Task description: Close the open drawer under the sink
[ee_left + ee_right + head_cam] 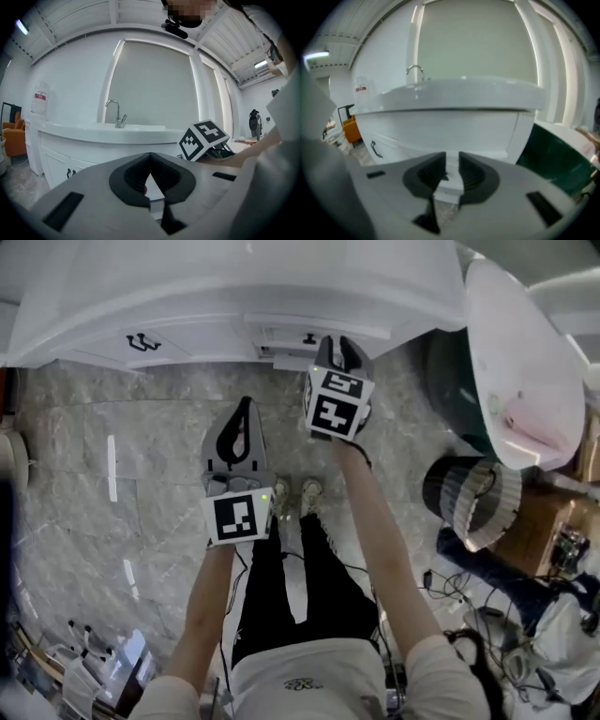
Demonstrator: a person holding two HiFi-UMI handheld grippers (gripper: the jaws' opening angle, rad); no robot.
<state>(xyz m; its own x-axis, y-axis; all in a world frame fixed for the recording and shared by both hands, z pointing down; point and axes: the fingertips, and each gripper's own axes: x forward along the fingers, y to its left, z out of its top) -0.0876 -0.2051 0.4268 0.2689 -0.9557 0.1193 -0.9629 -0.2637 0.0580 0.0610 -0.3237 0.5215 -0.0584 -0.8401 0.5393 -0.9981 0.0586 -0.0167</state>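
Observation:
The white cabinet under the sink (216,296) runs across the top of the head view. One drawer (281,341) juts out from its front, with a dark handle (309,337). My right gripper (338,345) hovers just in front of this drawer, its jaws a narrow gap apart with nothing between them. In the right gripper view the white drawer front (449,186) shows through that gap (452,164), still a little beyond the tips. My left gripper (247,405) hangs further back over the floor, left of the drawer. Its tips meet in the left gripper view (150,155) and hold nothing.
A second drawer with dark handles (142,341) sits shut at the cabinet's left. A green-sided white tub (525,362) and a striped round object (469,498) stand to the right, with cables (469,606) on the floor. The person's shoes (296,493) rest on marble floor (112,446).

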